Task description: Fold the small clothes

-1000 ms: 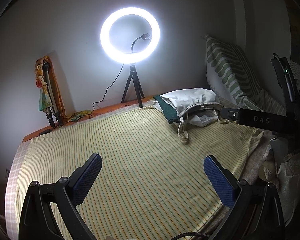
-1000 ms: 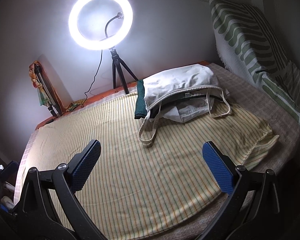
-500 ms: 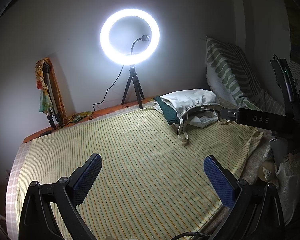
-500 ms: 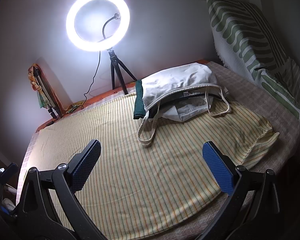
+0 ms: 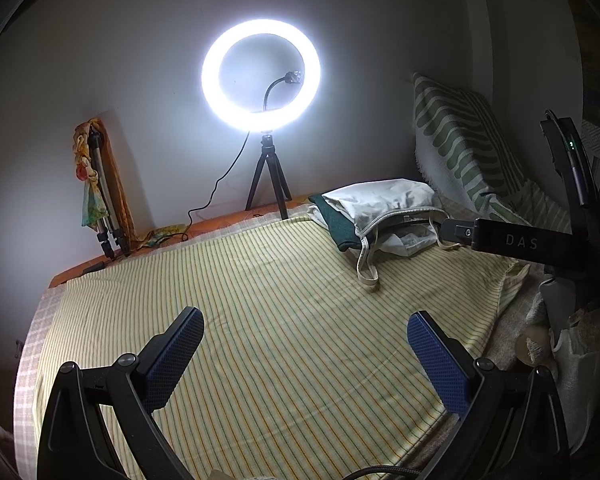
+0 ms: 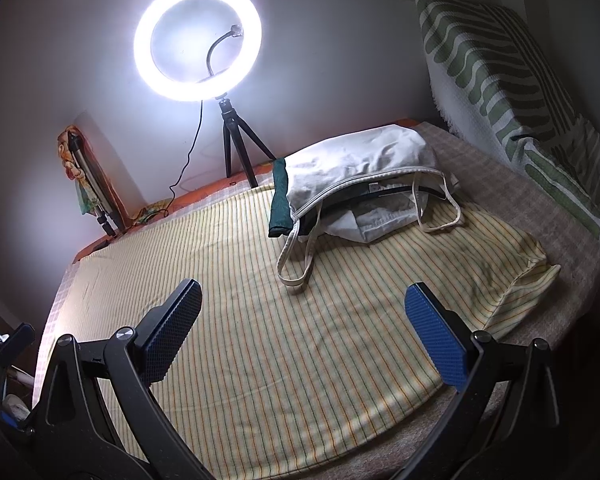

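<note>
Clothes (image 6: pixel 384 220) lie in a tote bag (image 6: pixel 360 164); left gripper (image 5: pixel 304 354) and right gripper (image 6: pixel 304 328) fingers apart.

A striped sheet (image 6: pixel 300 320) covers the bed; at its far right lies a cloth bag (image 6: pixel 360 168) with folded clothes (image 6: pixel 280 204) tucked under and inside it — how many, hard to tell. Behind stands a ring light (image 6: pixel 198 40) against the wall — a pillow (image 6: pixel 500 80) leans to the right.

Black tool (image 5: pixel 304 354) (blue textured pads (image 5: pixel 438 358)).
</note>
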`<move>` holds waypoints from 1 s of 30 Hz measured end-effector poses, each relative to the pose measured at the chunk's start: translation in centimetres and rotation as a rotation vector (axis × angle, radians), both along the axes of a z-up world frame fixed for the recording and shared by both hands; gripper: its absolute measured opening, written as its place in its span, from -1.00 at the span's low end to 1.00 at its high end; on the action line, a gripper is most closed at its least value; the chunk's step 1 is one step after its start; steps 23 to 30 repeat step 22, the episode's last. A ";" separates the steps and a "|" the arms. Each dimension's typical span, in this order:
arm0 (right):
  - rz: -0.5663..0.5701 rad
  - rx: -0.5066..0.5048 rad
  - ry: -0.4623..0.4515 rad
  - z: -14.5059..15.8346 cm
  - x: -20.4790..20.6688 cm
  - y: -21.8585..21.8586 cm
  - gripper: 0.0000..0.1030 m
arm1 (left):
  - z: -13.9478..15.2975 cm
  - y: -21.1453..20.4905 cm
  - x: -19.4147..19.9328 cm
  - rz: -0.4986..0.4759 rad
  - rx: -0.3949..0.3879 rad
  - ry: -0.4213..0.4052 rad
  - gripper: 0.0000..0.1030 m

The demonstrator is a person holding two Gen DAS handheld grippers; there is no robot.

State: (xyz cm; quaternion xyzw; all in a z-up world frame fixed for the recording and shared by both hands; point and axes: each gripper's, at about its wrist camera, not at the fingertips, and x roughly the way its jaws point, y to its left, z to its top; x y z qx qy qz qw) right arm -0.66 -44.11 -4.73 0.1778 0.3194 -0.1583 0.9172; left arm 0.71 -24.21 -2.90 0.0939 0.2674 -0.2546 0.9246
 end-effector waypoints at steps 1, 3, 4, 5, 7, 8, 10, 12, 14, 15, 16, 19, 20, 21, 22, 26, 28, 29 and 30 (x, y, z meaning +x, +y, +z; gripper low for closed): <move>0.001 0.000 0.001 0.0 0.0 0.0 1.00 | 0.0 0.0 0.0 -0.001 0.000 0.002 0.99; 0.001 0.000 0.001 0.0 0.0 -0.1 1.00 | -0.1 -0.1 0.1 -0.001 -0.002 0.007 0.99; 0.001 0.001 0.001 0.0 0.0 0.0 1.00 | -0.1 -0.1 0.1 -0.001 -0.002 0.009 0.99; 0.002 0.002 0.001 0.0 0.0 -0.1 1.00 | -0.1 -0.2 0.2 0.003 -0.002 0.009 0.99; 0.004 0.004 0.001 -0.1 0.0 -0.1 1.00 | -0.2 -0.2 0.3 0.016 0.003 0.010 0.99; 0.004 0.006 0.001 -0.1 0.0 0.0 1.00 | -0.3 -0.3 0.3 0.020 0.006 0.010 0.99; 0.006 0.010 0.000 -0.1 0.0 0.0 1.00 | -0.4 -0.4 0.3 0.027 0.013 0.007 0.99; 0.004 0.013 -0.001 -0.2 -0.2 -0.1 1.00 | -0.5 -0.5 0.3 0.040 0.023 -0.004 0.99; 0.004 0.016 -0.002 -0.2 -0.1 -0.1 1.00 | -0.6 -0.6 0.2 0.043 0.031 -0.015 0.99; 0.003 0.016 -0.002 -0.1 -0.2 -0.2 1.00 | -0.6 -0.7 0.2 0.039 0.032 -0.020 0.99; 0.002 0.019 -0.002 -0.1 -0.2 -0.1 1.00 | -0.6 -0.8 0.1 0.037 0.032 -0.024 0.99; -0.003 0.031 -0.004 -0.2 -0.4 -0.3 1.00 | -0.8 -0.9 0.2 0.027 0.034 -0.026 0.99; -0.004 0.034 -0.005 -0.2 -0.5 -0.4 1.00 | -0.8 -1.0 0.2 0.025 0.033 -0.022 0.99; -0.006 0.035 -0.006 -0.2 -0.6 -0.5 1.00 | -0.9 -1.1 0.2 0.025 0.035 -0.022 0.99; -0.009 0.037 -0.007 -0.2 -0.6 -0.6 1.00 | -0.9 -1.2 0.2 0.024 0.037 -0.023 0.99; -0.009 0.037 -0.007 -0.2 -0.6 -0.6 1.00 | -0.9 -1.2 0.2 0.024 0.037 -0.023 0.99; -0.009 0.037 -0.007 -0.2 -0.6 -0.6 1.00 | -0.9 -1.2 0.2 0.024 0.037 -0.023 0.99; -0.009 0.037 -0.007 -0.2 -0.6 -0.6 1.00 | -0.9 -1.2 0.2 0.024 0.037 -0.023 0.99; -0.009 0.037 -0.007 -0.2 -0.6 -0.6 1.00 | -0.9 -1.2 0.2 0.024 0.037 -0.023 0.99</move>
